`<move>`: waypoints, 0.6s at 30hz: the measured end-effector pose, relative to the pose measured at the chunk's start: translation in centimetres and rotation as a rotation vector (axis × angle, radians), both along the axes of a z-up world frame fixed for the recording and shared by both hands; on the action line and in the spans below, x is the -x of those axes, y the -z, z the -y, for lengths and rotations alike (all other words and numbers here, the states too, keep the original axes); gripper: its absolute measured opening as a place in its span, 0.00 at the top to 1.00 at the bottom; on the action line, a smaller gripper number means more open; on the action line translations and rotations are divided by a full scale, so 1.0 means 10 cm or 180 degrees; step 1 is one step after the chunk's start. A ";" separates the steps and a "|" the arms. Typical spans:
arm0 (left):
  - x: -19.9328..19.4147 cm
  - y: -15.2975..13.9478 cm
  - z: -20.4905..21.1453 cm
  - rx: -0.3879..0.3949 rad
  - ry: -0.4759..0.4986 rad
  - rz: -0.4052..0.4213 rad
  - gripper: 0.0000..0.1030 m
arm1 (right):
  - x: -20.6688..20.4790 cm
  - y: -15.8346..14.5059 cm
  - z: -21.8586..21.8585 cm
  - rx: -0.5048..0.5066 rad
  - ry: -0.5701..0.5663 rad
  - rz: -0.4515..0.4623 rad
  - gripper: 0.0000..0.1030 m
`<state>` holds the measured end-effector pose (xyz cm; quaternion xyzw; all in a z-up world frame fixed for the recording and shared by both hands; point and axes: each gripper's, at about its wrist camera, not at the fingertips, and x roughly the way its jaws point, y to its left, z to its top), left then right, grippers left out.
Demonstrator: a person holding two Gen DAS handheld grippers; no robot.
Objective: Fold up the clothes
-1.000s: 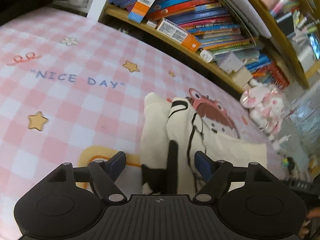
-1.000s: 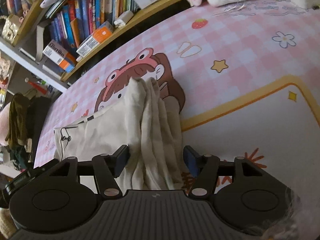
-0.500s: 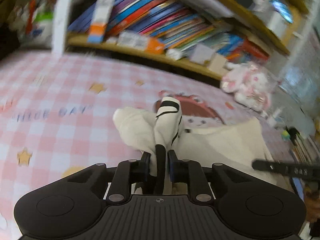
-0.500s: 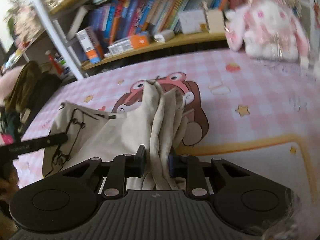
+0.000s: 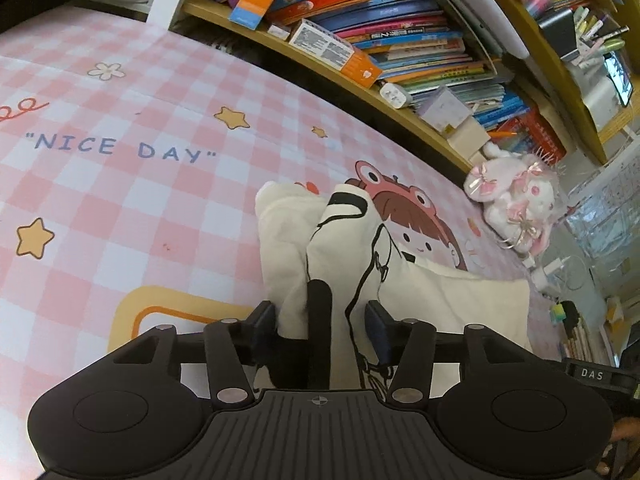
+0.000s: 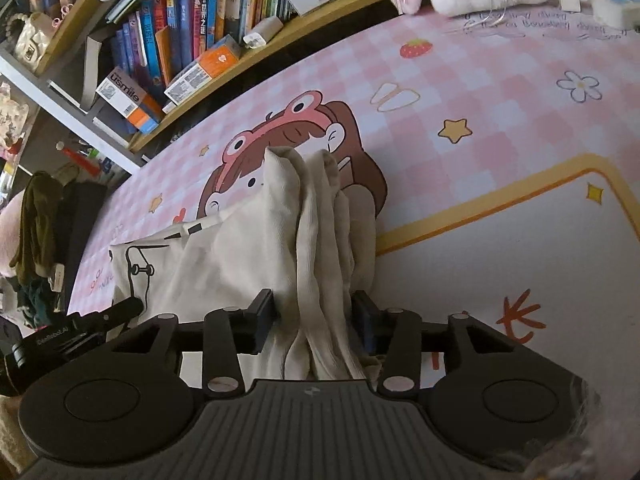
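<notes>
Cream shirt point(image 5: 448, 296) lies on the pink checked mat point(image 5: 120, 200), near edge bunched upward. Left gripper point(image 5: 320, 320) and right gripper point(image 6: 316, 316) straddle a bunch each, jaws part-open and widening, pads apparently clear; probably releasing a completed fold.

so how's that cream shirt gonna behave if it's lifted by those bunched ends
Probably floppy: the shirt is gathered into soft ridges between the opening jaws of the right hand-held gripper and bunched the same way at the left hand-held gripper. Likely light, being thin, creased cloth. Its middle would probably sag and drag on the checked mat.
</notes>
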<state>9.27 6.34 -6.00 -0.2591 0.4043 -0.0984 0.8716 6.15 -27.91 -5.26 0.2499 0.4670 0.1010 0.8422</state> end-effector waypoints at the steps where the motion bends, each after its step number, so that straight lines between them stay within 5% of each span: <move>1: 0.00 0.00 0.00 0.0007 -0.0001 0.0003 0.52 | -0.01 0.00 -0.01 -0.0005 0.0003 0.0000 0.58; 4: -0.01 0.00 0.04 0.0004 -0.0029 0.0003 0.58 | -0.02 0.01 -0.02 0.0006 -0.0023 0.0002 0.58; 5: 0.00 -0.01 0.06 -0.0053 -0.0025 -0.0001 0.70 | -0.03 0.01 -0.02 0.0012 -0.0024 0.0001 0.60; 8: 0.06 -0.14 0.22 -0.0400 0.0066 0.0163 0.80 | 0.00 -0.04 -0.09 0.0161 -0.0084 0.0098 0.74; 12: 0.14 -0.27 0.36 -0.0740 0.0278 0.0346 0.79 | 0.14 -0.22 -0.26 0.0558 -0.0306 0.0463 0.80; 16: 0.10 -0.16 0.16 -0.0419 0.0159 0.0098 0.67 | 0.16 -0.19 -0.18 0.0517 -0.0273 0.0397 0.78; 18: 0.10 -0.12 0.10 -0.0314 0.0116 0.0025 0.58 | 0.14 -0.15 -0.09 0.0434 -0.0175 0.0283 0.64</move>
